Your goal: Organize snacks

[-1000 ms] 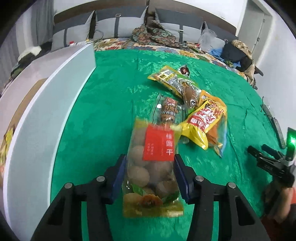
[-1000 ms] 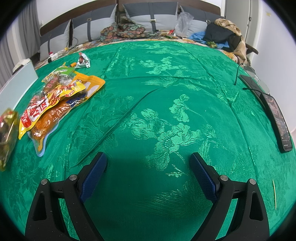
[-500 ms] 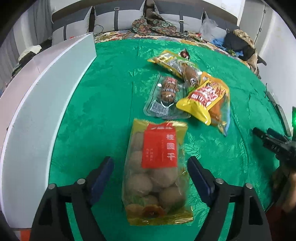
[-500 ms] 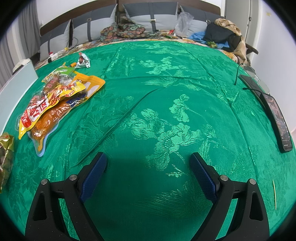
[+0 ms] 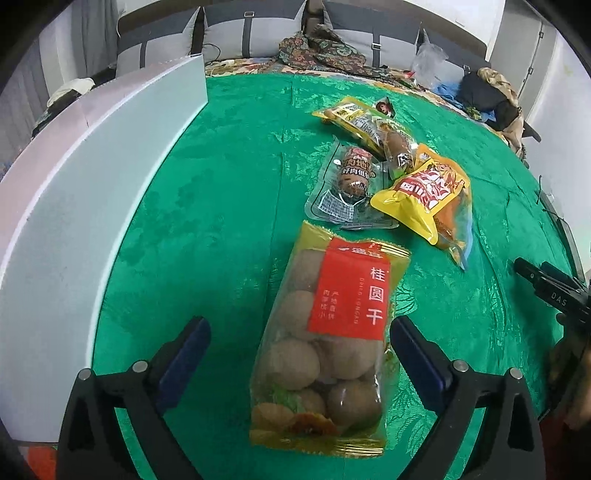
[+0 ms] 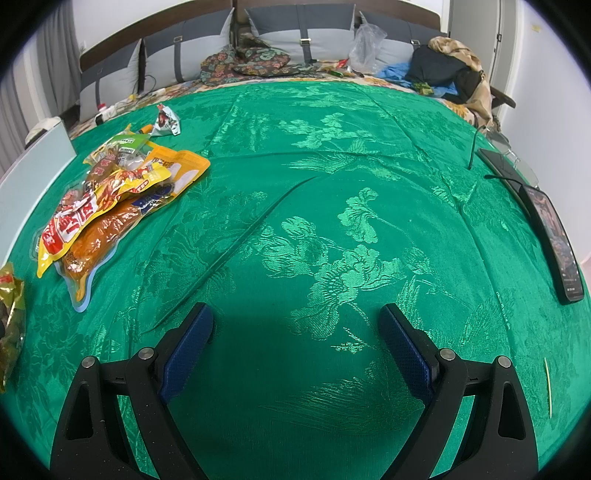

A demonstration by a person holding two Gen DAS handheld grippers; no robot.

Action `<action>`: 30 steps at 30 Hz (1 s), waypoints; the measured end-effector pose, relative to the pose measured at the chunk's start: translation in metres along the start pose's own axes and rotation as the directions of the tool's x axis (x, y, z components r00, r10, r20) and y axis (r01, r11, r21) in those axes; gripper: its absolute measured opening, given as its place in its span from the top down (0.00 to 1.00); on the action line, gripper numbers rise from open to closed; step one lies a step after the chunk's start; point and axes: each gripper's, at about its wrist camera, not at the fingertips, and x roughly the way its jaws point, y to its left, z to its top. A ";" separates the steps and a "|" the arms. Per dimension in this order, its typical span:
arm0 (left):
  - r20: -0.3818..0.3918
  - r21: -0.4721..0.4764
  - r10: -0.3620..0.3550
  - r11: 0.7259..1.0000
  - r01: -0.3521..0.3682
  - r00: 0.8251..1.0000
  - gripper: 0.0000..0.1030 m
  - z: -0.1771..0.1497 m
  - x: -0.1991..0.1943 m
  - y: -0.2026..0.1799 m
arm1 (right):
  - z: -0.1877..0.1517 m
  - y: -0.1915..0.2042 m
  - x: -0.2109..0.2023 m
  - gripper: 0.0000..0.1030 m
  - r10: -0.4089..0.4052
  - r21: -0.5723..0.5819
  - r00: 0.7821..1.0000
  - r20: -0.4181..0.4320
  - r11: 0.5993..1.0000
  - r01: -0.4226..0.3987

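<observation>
Left tongs: my left gripper [image 5: 299, 343] is spread wide. Its jaws have just been opening, and the blue pads [image 5: 184, 354] do not touch the bag that lies between them.
Bag in the middle: the dried longan bag [image 5: 325, 343] lies flat on the cloth. It has a red label and round brown fruit inside.
Right tongs: my right gripper [image 6: 295, 339] is spread wide too, with only bare cloth between its pads.
Surface: I see a green tablecloth [image 6: 332, 221] with shiny flower shapes and one long fold running across it.
Snack pile: just past the longan bag is a clear sausage pack [image 5: 351, 181]. Touching it on the right is a yellow snack bag [image 5: 424, 195] lying on an orange packet [image 6: 99, 240]. Behind them is a long yellow-green pack [image 5: 365, 125], and a small wrapper [image 6: 168, 122] sits a little apart at the far end.
Left side: a white box wall [image 5: 92, 184] stands along the cloth's edge, near the longan bag.
Right side: a black phone [image 6: 554, 240] lies on the cloth's far right edge, well away from the snacks. A thin stick [image 6: 547, 387] lies near my right tongs.
Room: grey cushions [image 6: 295, 33] line the back wall, with a flowery cloth and a heap of clothes [image 6: 450, 70] in front.
</observation>
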 end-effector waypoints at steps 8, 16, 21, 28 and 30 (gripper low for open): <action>0.033 -0.044 -0.043 0.998 0.044 0.999 0.06 0.005 -0.011 0.006 | 0.001 0.000 0.000 0.09 0.000 0.000 1.000 0.000 1.000 0.000; 0.101 -0.078 -0.097 0.991 0.106 0.990 0.06 0.015 -0.034 0.010 | 0.000 0.000 0.000 0.09 0.000 0.000 1.000 0.000 1.000 0.000; 0.109 -0.084 -0.114 0.989 0.124 0.987 0.06 0.016 -0.039 0.013 | 0.000 0.000 0.000 0.09 0.000 0.000 1.000 0.000 1.000 0.000; 0.127 -0.118 -0.145 0.980 0.160 0.981 0.06 0.016 -0.047 0.025 | 0.000 0.000 0.000 0.09 0.000 0.000 1.000 0.000 1.000 0.000; 0.141 -0.141 -0.159 0.974 0.179 0.977 0.06 0.017 -0.050 0.031 | 0.001 0.000 0.000 0.09 0.000 0.000 1.000 0.000 1.000 0.000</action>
